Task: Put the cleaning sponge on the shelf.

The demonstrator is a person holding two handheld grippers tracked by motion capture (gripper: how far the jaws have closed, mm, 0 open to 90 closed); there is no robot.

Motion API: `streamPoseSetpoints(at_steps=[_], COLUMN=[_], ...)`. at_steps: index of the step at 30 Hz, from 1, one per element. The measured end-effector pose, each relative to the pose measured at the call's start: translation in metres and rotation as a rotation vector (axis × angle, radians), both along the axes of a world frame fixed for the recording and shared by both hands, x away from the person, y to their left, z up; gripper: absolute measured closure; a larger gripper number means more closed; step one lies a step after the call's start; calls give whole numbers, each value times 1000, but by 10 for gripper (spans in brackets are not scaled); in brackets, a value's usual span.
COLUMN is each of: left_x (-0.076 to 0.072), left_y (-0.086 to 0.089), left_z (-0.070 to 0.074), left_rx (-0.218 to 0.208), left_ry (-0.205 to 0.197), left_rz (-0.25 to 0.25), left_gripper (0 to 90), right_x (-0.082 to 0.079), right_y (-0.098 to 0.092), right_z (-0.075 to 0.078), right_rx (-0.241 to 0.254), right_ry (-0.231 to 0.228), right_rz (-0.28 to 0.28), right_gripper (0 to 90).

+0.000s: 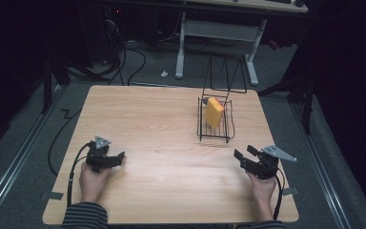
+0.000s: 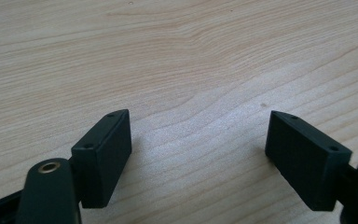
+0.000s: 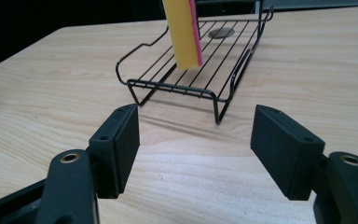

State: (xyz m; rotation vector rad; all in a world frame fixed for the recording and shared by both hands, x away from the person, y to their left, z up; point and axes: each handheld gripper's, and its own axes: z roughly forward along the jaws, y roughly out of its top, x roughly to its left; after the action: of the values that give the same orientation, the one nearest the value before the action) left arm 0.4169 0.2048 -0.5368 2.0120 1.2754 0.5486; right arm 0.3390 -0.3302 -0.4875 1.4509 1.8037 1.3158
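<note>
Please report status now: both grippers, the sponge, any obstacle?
Left gripper open, empty. Right gripper open, empty, facing wire rack. Yellow sponge upright in rack. Nothing between.

The wire rack [image 1: 215, 125] stands on the table [image 1: 162, 124], right of centre toward the far edge. The sponge [image 1: 214, 111] stands on edge in the rack. The left gripper [image 1: 108, 157] sits near the left near corner; the right gripper [image 1: 246, 155] — near the right edge — lies nearer than the rack.
</note>
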Motion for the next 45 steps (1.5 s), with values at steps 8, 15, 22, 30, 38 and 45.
streamPoseSetpoints(at_steps=[8, 15, 22, 30, 38, 45], left_x=[0, 0, 0, 0, 0, 0], left_y=[0, 0, 0, 0, 0, 0], left_z=[0, 0, 0, 0, 0, 0], left_rx=[1, 0, 0, 0, 0, 1], left_ry=[1, 0, 1, 0, 0, 1], left_rz=[0, 0, 0, 0, 0, 0], left_gripper=[232, 231, 232, 231, 232, 232], right_x=[2, 6, 11, 14, 19, 21], right_y=[4, 6, 10, 13, 16, 16], right_z=[-8, -14, -23, -34, -40, -40], right_rx=[-17, -35, -66, -85, -117, -141], right_ry=[30, 48, 77, 107, 150, 161], right_rz=[7, 13, 18, 19, 14, 0], right_gripper=[333, 337, 340, 346, 348, 352])
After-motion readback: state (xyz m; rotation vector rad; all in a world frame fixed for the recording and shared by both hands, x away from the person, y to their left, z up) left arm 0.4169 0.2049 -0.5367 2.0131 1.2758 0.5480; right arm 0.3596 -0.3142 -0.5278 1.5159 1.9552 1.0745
